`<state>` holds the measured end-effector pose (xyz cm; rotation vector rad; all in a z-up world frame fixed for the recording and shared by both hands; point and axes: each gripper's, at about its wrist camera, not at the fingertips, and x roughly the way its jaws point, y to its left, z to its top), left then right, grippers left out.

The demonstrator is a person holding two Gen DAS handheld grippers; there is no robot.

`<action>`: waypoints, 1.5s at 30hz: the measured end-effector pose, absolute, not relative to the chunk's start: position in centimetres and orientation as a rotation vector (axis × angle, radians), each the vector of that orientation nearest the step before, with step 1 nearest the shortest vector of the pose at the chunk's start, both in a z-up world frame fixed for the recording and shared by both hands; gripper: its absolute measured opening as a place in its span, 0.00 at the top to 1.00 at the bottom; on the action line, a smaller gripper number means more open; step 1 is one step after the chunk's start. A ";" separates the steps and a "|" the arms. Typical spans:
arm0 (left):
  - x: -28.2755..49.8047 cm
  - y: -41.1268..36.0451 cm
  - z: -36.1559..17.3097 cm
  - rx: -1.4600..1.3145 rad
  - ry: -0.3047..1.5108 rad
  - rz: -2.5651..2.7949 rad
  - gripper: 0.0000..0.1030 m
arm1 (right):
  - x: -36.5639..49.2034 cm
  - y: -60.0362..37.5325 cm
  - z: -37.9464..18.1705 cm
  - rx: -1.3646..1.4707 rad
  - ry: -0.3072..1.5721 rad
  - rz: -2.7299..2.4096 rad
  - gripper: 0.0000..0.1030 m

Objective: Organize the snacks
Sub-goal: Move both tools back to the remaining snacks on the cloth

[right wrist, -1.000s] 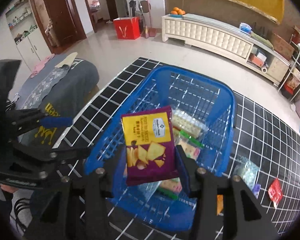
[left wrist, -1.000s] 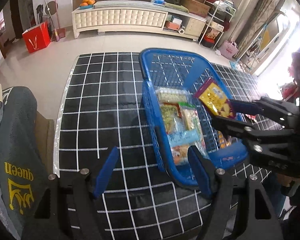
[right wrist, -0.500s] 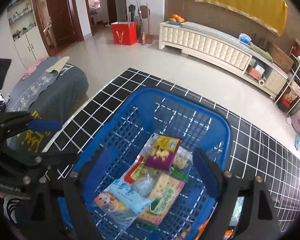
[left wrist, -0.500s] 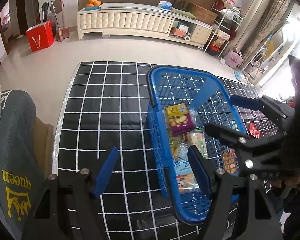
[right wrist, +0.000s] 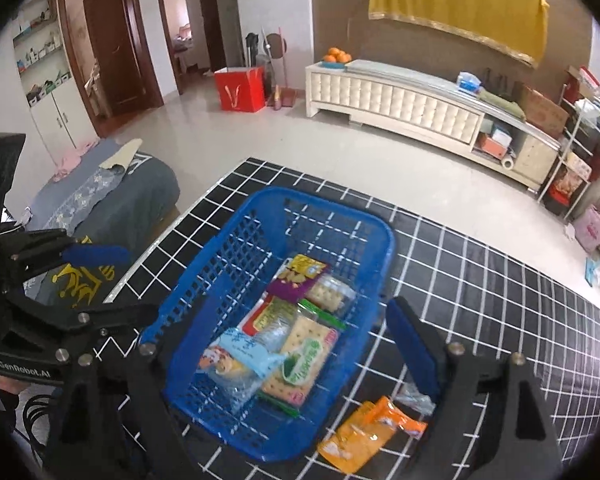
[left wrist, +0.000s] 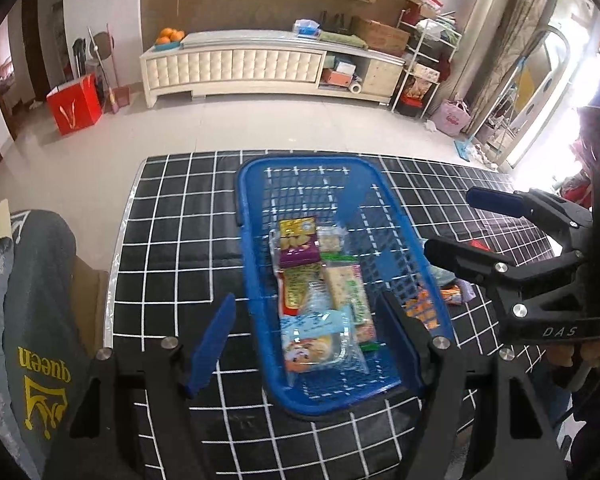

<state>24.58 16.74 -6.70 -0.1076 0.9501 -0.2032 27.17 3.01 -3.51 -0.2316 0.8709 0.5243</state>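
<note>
Hovering wide apart and empty, left gripper [left wrist: 306,344] and right gripper [right wrist: 296,340] flank the blue basket [right wrist: 384,264]; purple snack packet [right wrist: 298,276] lies inside.

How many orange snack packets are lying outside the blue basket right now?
1 orange packet for sure, on the black grid mat against the blue basket's near right corner. It may be two overlapping; the right gripper hides more mat.
</note>
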 end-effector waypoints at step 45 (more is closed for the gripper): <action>25.9 -9.3 -7.4 0.056 0.996 -0.427 0.32 | 23.3 -24.6 -4.3 -0.026 0.878 0.287 0.13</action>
